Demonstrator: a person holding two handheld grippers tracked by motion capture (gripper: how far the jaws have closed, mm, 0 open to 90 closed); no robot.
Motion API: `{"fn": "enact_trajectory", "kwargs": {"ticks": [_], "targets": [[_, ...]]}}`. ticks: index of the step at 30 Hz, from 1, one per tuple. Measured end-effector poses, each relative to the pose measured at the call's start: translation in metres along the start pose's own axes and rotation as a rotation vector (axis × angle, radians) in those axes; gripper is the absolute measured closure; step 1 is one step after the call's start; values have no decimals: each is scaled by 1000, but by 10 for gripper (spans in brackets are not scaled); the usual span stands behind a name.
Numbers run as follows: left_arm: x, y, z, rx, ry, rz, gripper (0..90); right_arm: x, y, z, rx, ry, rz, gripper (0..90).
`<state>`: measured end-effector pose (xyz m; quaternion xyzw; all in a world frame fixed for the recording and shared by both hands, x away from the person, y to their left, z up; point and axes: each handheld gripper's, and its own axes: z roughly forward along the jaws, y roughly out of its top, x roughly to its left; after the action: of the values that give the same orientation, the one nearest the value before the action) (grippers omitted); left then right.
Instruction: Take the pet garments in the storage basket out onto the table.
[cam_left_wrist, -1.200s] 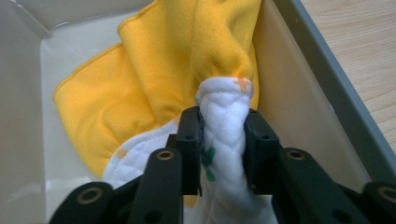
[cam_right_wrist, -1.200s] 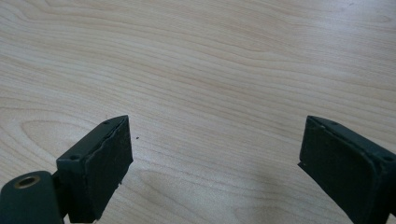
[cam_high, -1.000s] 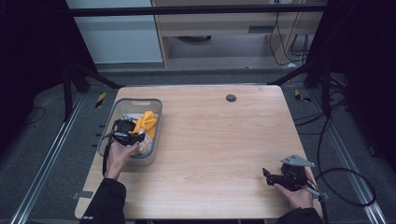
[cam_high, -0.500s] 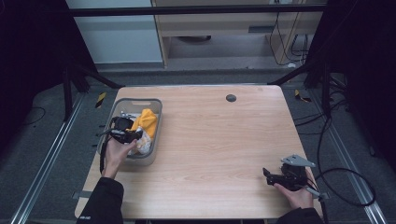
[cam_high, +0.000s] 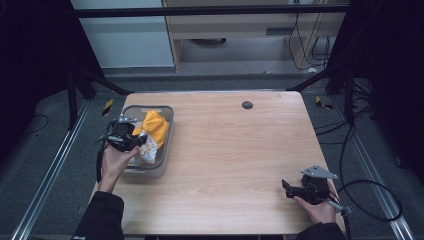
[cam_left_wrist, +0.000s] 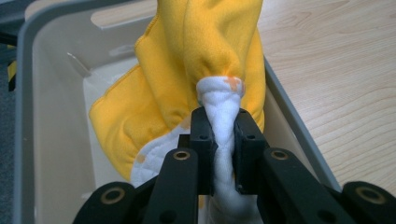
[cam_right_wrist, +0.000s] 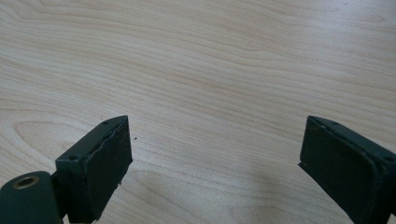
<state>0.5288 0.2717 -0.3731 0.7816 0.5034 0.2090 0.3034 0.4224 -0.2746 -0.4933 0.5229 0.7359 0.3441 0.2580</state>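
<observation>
A yellow cloth with a white underside (cam_high: 154, 131) (cam_left_wrist: 196, 70) hangs partly lifted out of a grey plastic bin (cam_high: 165, 145) (cam_left_wrist: 28, 116) at the table's left. My left gripper (cam_high: 136, 142) (cam_left_wrist: 224, 140) is shut on a bunched white fold of that cloth, just above the bin. The cloth's lower end still rests inside the bin. Near the table's front right corner my right gripper (cam_high: 286, 187) (cam_right_wrist: 215, 163) is held low over bare wood, its jaws wide apart with nothing between them.
The wooden table (cam_high: 235, 150) has a small dark round grommet (cam_high: 247, 105) near its far edge. Dark metal frame bars stand at both sides, and cables lie on the floor to the right.
The left gripper has risen with the cloth, pulling it higher out of the bin. The right gripper has stayed where it was.
</observation>
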Motion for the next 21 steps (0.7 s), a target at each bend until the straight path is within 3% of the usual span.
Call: {"fn": "enact_trajectory", "kwargs": {"ticks": [21], "targets": [[-6, 10, -33, -40, -13, 54, 812, 0, 0, 0, -2, -4, -1, 88]]}}
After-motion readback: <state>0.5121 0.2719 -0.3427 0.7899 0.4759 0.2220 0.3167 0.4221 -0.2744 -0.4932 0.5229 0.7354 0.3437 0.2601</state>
